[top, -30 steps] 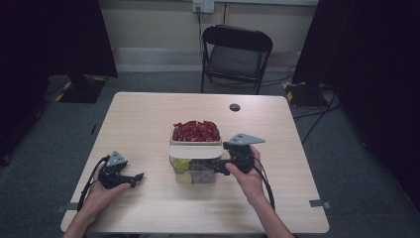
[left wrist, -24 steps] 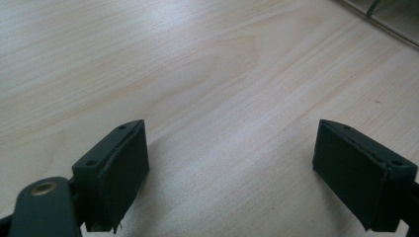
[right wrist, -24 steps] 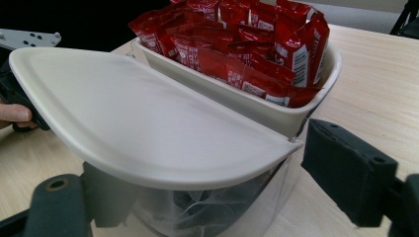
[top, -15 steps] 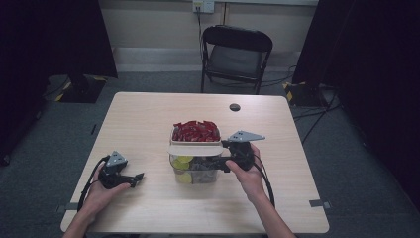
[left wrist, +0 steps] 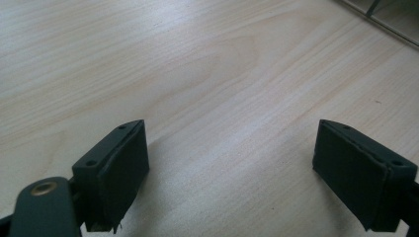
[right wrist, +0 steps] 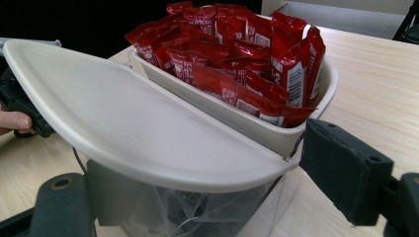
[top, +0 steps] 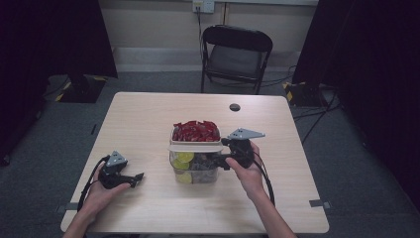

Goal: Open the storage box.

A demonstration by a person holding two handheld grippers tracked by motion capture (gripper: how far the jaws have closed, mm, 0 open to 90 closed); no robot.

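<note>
A clear container [top: 194, 171] stands mid-table with yellow-green round pieces [top: 184, 157] inside. A cream lid [top: 195, 147] covers its near part, and behind it a cream tray [right wrist: 276, 133] holds several red packets [top: 195, 131]. My right gripper [top: 220, 161] reaches in from the right at the clear container [right wrist: 197, 212] just under the lid [right wrist: 148, 128]. Its jaws have just been closing and now sit against the container's sides, one half hidden under the lid. Down at the near left, my left gripper [top: 137, 177] rests on the table, open, with only bare wood between its jaws [left wrist: 230, 173].
A small black disc [top: 235, 107] lies on the table [top: 297, 198] toward the far edge. A black folding chair [top: 236, 54] stands beyond the table. The other hand [right wrist: 15, 121] appears behind the lid in the right gripper view.
</note>
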